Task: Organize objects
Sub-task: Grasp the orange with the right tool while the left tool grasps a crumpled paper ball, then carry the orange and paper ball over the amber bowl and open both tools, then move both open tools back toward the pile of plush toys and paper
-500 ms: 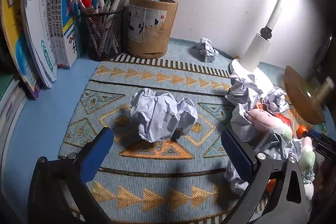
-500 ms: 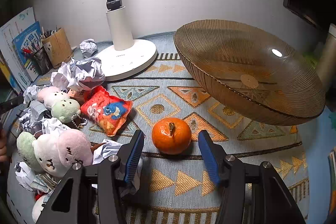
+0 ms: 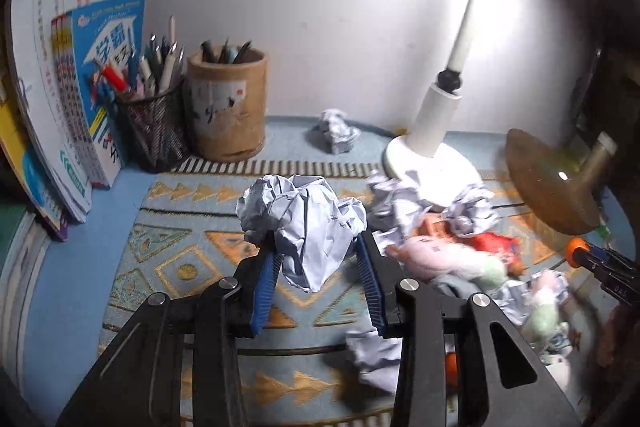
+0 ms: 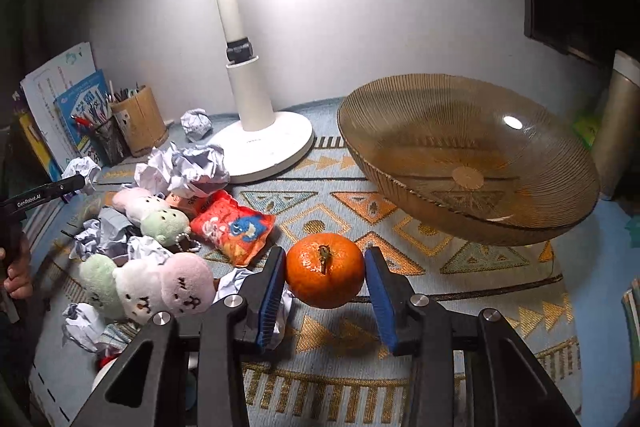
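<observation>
My left gripper [image 3: 318, 257] is shut on a big crumpled paper ball [image 3: 304, 223] and holds it above the patterned mat [image 3: 176, 267]. My right gripper [image 4: 325, 269] is shut on an orange tangerine [image 4: 324, 275] that sits low over the mat [image 4: 400, 327], the blue pads against its sides. A wide amber glass bowl [image 4: 468, 155] stands to the right of the tangerine. More crumpled paper [image 4: 184, 171], plush toys [image 4: 148, 283] and a red snack bag [image 4: 234, 227] lie in a heap to the left.
A white desk lamp [image 4: 260, 143] stands at the back middle. A wooden pen holder [image 3: 226, 107], a mesh pen cup [image 3: 154, 131] and books [image 3: 76, 99] stand at the back left. A small paper ball [image 3: 338, 131] lies by the wall.
My left gripper has closed on the big paper ball and lifted it, with the view shifting. My right gripper has closed its pads onto the tangerine.
</observation>
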